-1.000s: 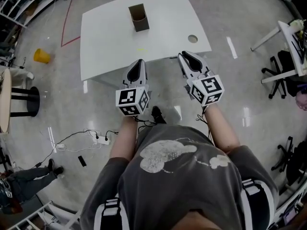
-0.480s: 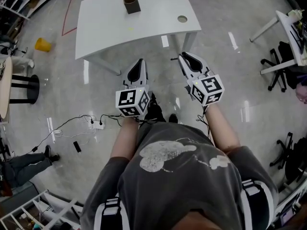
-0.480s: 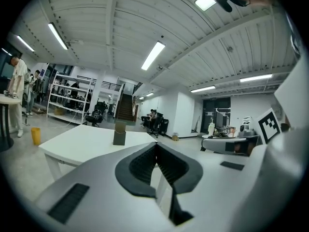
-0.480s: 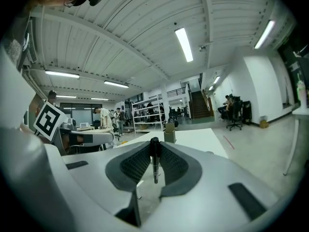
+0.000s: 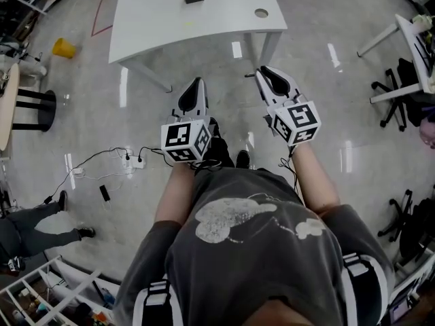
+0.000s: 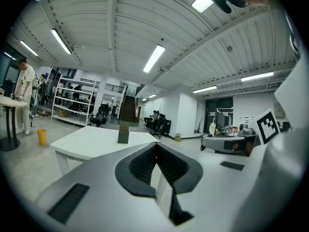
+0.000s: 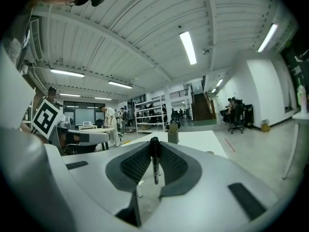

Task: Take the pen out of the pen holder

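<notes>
Right gripper (image 7: 154,146) jaws clamp slim black pen (image 7: 154,164); left gripper (image 6: 155,148) jaws together, empty; brown pen holder (image 6: 123,135) on white bench (image 6: 91,141).

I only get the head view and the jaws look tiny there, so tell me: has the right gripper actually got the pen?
Observer: Yes. The right gripper view shows the right gripper shut on a dark pen, which runs vertically between the pads.
Operator: And the left one?
Observer: The left gripper has its jaws together, with nothing between them.
Operator: The holder is cut off at the top of my view. Is anything left in it?
Observer: From the left gripper view, the pen holder stands upright on the white table, and nothing shows above its rim.
</notes>
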Action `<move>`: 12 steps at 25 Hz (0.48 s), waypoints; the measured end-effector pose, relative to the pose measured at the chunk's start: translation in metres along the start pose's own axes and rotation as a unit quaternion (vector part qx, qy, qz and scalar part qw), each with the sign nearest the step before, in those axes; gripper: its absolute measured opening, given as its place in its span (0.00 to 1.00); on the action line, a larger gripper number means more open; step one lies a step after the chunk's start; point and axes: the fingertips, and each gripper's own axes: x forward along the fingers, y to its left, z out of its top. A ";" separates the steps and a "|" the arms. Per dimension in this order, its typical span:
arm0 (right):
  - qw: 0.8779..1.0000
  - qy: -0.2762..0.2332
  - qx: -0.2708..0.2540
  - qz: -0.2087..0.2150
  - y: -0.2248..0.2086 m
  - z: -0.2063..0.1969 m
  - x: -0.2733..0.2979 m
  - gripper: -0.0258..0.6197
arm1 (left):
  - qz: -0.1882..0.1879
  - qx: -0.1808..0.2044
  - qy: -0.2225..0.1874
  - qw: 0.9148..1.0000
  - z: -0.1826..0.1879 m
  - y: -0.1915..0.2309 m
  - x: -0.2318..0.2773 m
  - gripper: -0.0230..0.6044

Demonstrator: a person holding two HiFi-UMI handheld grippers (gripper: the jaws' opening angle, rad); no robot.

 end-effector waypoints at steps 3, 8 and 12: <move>1.000 0.003 0.000 0.002 0.003 -0.002 0.001 0.13 | 0.002 0.001 0.000 1.000 -0.002 0.000 -0.006 0.05; 1.000 -0.002 -0.007 0.009 0.011 0.005 0.009 0.13 | 0.011 0.003 -0.004 1.000 0.001 0.010 -0.012 0.05; 1.000 -0.005 -0.009 0.012 0.013 0.010 0.013 0.13 | 0.014 0.003 -0.005 1.000 0.004 0.014 -0.011 0.05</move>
